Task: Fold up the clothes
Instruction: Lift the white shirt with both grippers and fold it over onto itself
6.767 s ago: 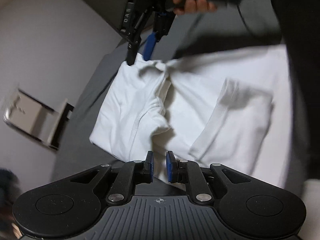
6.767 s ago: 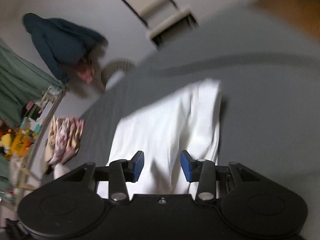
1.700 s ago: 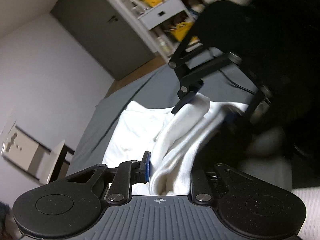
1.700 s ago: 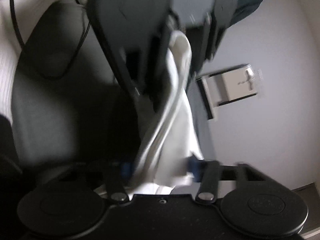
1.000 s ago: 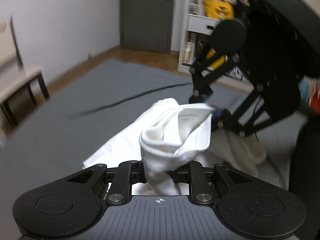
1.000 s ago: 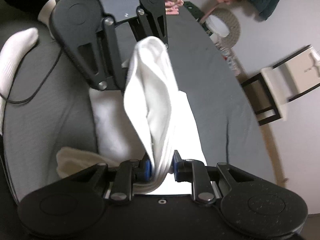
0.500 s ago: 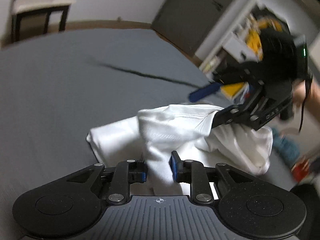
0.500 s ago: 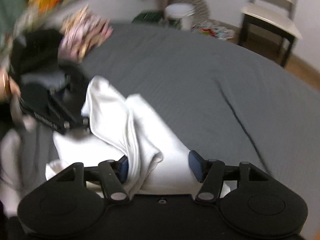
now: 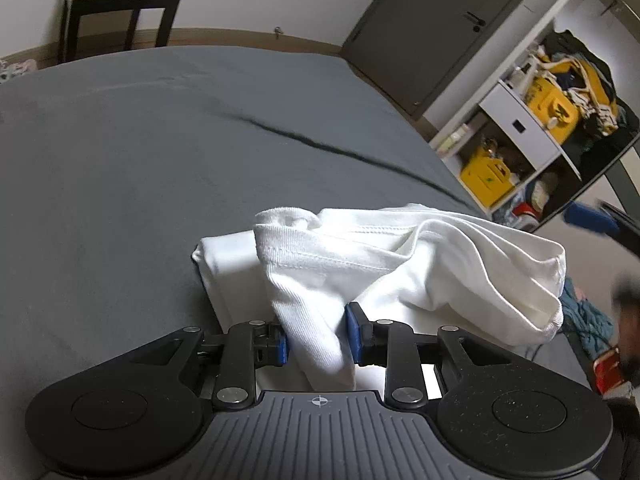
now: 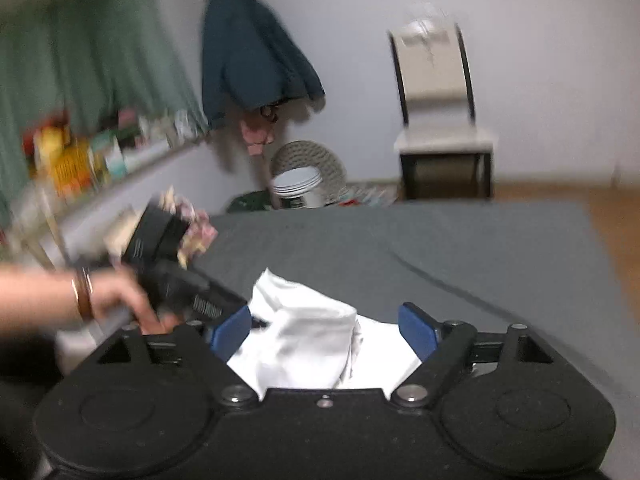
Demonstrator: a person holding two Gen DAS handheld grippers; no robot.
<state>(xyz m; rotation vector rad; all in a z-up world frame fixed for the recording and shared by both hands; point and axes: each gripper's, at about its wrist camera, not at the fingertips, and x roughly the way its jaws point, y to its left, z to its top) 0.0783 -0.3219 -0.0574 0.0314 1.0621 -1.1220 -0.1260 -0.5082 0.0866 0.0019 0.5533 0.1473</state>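
I see a bed with a dark grey sheet (image 9: 140, 152) filling most of both views, 1 long crease across it. White walls (image 10: 540, 60). Chair (image 10: 438, 116) with pale seat and black legs against the far wall, wood floor (image 10: 608, 216) beside it. Grey door (image 9: 432, 32) at the right, next to white open shelves (image 9: 520, 120) holding yellow bins. Green curtain (image 10: 88, 72) at left above a cluttered ledge. Dark blue jacket (image 10: 248, 60) hangs on the wall; woven basket (image 10: 308, 164) below. Dim indoor light.
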